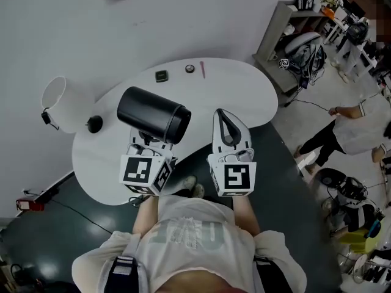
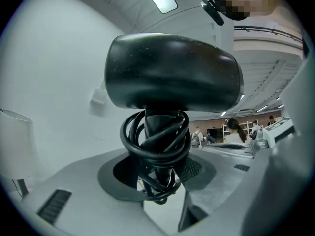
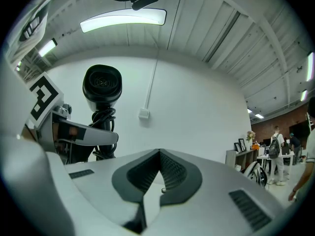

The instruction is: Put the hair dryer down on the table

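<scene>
At frame centre, over white bench (image 1: 244, 93): left claw (image 2: 156, 178) clamps cord-wrapped handle of black hair dryer (image 1: 153, 113); right claw (image 3: 160, 173) alongside, closed, empty.

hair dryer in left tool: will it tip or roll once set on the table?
Probably top-heavy: the hair dryer has a fat barrel over a thin handle in the left tool, so upright it likely tips. Laid on the table, the round barrel may roll slightly until the handle stops it. The cord coiled on the handle may slip loose.
</scene>
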### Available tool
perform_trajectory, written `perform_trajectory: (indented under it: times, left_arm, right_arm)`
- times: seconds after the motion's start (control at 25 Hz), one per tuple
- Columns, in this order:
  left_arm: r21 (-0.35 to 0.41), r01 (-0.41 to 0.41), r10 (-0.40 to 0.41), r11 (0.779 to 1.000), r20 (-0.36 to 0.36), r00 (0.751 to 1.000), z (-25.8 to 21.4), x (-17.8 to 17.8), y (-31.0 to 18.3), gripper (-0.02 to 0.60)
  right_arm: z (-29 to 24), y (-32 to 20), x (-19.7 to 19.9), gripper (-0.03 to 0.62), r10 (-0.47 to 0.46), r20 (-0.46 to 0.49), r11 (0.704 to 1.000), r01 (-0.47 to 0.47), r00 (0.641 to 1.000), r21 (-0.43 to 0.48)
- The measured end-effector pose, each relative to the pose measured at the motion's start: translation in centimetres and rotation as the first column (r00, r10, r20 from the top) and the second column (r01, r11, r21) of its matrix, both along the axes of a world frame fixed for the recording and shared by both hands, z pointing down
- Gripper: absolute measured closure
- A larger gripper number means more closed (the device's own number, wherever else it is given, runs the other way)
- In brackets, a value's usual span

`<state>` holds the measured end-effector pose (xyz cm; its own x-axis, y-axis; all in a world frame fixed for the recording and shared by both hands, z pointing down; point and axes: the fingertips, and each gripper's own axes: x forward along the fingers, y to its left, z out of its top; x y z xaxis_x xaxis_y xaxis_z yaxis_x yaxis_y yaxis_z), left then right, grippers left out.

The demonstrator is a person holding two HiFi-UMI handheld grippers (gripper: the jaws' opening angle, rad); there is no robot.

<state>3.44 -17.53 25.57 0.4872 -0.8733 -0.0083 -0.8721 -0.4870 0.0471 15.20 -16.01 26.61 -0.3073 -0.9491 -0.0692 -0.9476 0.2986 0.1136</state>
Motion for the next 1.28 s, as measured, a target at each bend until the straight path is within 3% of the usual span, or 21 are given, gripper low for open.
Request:
perform_trajectory:
  times: [0.56,0.84,1.08,1.28]
  left_arm:
    - [0.006,0.033,-0.033,0.999,0.054,0.998,0.5,-0.7,-1.7,0.383]
    - [-0.033,0.036,-0.033,0.999,0.101,0.994,2.0,-1.6,-3.7,0.383]
    - [-0.181,0.074,-0.046,0.981,0.156,0.987,6.0,-3.2,-5.8,0.383]
    - [-0.245,0.052,-0.014,0.968,0.155,0.988,8.8,-3.8,-7.1,0.383]
  right_arm:
    - [-0.4,-1.4,-1.4,0.597,-0.045,0.007,0.999,0.045,0.999,0.013]
    - [0.3,-3.2,-2.8,0.597,-0.065,0.034,0.998,0.065,0.997,0.003]
    - [1.8,-4.5,-4.2,0.597,-0.078,0.017,0.996,0.079,0.997,-0.038]
    - [3.2,-5.6,-5.2,0.597,-0.076,0.008,0.994,0.076,0.997,-0.082]
